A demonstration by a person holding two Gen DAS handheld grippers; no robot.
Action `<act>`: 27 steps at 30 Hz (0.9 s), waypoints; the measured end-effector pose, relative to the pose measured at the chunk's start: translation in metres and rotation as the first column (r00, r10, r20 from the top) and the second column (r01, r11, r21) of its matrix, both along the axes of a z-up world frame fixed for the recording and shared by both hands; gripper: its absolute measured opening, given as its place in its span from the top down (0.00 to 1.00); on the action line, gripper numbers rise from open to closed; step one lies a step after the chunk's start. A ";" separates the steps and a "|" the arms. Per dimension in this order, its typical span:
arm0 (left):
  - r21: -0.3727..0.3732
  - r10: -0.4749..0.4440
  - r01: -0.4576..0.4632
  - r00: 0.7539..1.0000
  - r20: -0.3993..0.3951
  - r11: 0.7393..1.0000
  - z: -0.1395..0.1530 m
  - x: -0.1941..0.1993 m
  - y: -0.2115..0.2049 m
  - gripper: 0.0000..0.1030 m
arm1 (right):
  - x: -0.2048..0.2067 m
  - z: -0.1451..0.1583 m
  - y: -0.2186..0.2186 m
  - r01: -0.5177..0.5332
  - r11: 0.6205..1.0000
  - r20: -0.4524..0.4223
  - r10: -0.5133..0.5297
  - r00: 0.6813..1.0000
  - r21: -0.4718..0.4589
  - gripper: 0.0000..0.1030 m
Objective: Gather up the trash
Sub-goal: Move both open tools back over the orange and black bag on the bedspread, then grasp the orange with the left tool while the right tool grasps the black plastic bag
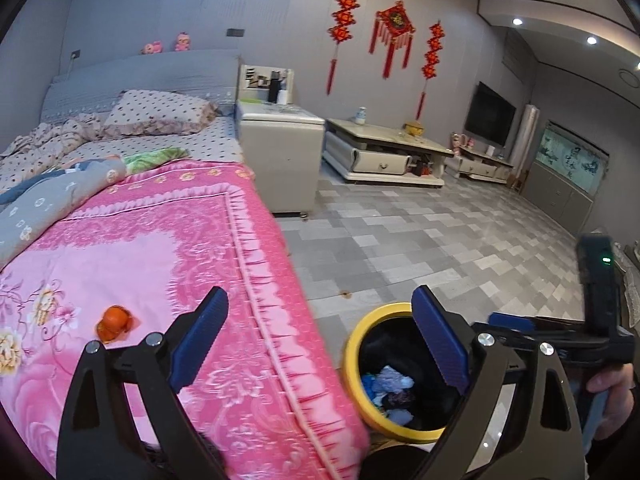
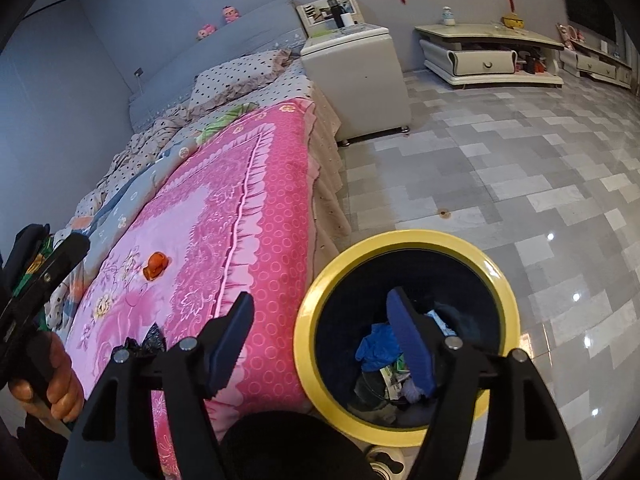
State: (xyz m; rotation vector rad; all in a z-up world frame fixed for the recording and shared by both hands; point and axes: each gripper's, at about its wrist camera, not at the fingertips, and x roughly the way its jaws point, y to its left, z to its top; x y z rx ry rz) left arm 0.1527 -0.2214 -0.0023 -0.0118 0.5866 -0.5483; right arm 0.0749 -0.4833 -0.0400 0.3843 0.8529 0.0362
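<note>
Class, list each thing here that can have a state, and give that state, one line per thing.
Left gripper: jaws open, nothing between them.
Right gripper: jaws open, empty, over the bin.
Yellow-rimmed bin: upright, uncovered, scraps inside.
Orange wrapper: lying on the pink blanket.
Drawer: closed.

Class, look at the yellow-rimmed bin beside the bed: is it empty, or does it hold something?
Not empty. The yellow-rimmed bin holds crumpled blue trash and other scraps near its bottom.

free: tiled floor (image 2: 500, 152) right of bin (image 2: 404, 240) | blocked: bed (image 2: 240, 200) edge touching bin's left
</note>
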 end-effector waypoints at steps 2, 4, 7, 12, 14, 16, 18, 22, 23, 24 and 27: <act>0.026 0.037 -0.037 0.999 -0.006 0.999 -0.005 0.012 0.017 0.14 | 0.003 0.002 0.019 -0.047 0.999 0.005 0.047 0.999 -0.001 0.32; 0.061 0.077 -0.077 0.997 -0.008 0.995 -0.011 0.025 0.037 0.14 | 0.007 0.002 0.040 -0.096 0.995 0.008 0.096 0.995 0.000 0.31; 0.106 0.133 -0.129 0.991 -0.026 0.986 -0.022 0.047 0.067 0.14 | 0.014 0.001 0.070 -0.166 0.986 0.000 0.166 0.986 0.003 0.31; 0.179 0.205 -0.197 0.978 -0.027 0.964 -0.040 0.080 0.110 0.14 | 0.027 -0.004 0.124 -0.294 0.956 -0.007 0.294 0.956 0.011 0.27; 0.200 0.224 -0.211 0.974 -0.043 0.957 -0.048 0.094 0.124 0.14 | 0.031 -0.006 0.145 -0.339 0.941 -0.011 0.339 0.941 0.011 0.27; 0.213 0.229 -0.209 0.971 -0.075 0.954 -0.058 0.108 0.134 0.14 | 0.034 -0.009 0.167 -0.389 0.921 -0.016 0.389 0.921 0.003 0.27; 0.222 0.233 -0.207 0.968 -0.097 0.953 -0.067 0.122 0.146 0.14 | 0.033 -0.013 0.186 -0.434 0.901 -0.019 0.434 0.901 -0.013 0.27; 0.266 0.248 -0.208 0.960 -0.127 0.941 -0.088 0.145 0.154 0.14 | 0.033 -0.021 0.226 -0.525 0.849 -0.028 0.524 0.851 -0.059 0.26; 0.270 0.250 -0.207 0.958 -0.137 0.940 -0.092 0.149 0.156 0.14 | 0.033 -0.024 0.235 -0.550 0.833 -0.035 0.549 0.835 -0.064 0.26; 0.273 0.253 -0.204 0.955 -0.154 0.940 -0.098 0.156 0.159 0.14 | 0.033 -0.027 0.244 -0.570 0.818 -0.041 0.569 0.821 -0.070 0.26; 0.282 0.259 -0.202 0.949 -0.178 0.938 -0.110 0.169 0.160 0.14 | 0.035 -0.035 0.264 -0.614 0.783 -0.057 0.612 0.789 -0.094 0.25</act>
